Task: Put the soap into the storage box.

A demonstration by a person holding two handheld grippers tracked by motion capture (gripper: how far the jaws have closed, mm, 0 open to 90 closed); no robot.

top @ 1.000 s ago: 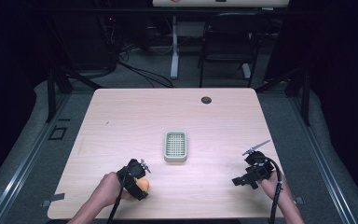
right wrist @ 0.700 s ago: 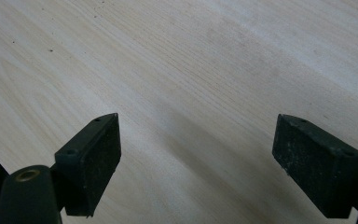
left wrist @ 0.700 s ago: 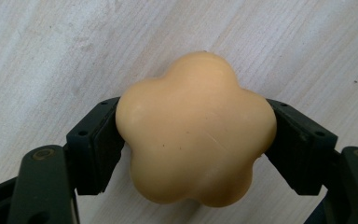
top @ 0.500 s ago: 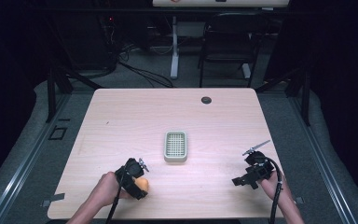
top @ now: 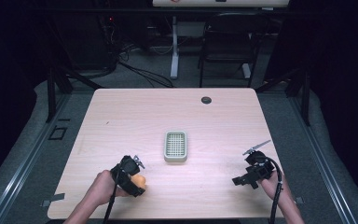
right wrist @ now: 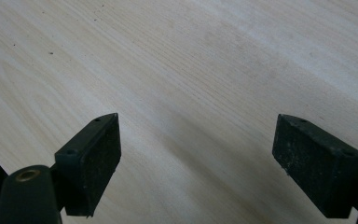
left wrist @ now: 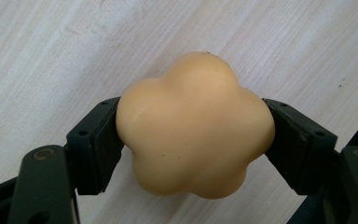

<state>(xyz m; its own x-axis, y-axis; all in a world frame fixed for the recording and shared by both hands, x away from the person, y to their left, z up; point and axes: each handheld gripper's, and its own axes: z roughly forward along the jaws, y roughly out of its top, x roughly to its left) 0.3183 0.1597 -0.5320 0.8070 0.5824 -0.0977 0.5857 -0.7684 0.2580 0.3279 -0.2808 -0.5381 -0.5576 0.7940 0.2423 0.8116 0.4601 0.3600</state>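
- Orange flower-shaped soap [left wrist: 195, 125] pinched between left gripper [left wrist: 193, 140] jaws, over tabletop [top: 121, 121].
- Right gripper [right wrist: 196, 163] wide open, empty.
- Risk: smooth rounded soap may slip out.

The left gripper [top: 131, 175] hides most of the orange lump [top: 139, 180].

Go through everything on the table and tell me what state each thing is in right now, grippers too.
Left gripper: shut on the orange flower-shaped soap, low at the table's near edge.
Right gripper: open, nothing between its jaws, above bare wood.
Soap dish: empty, flat at the table's middle.
Table: bare apart from the dish and a dark grommet.
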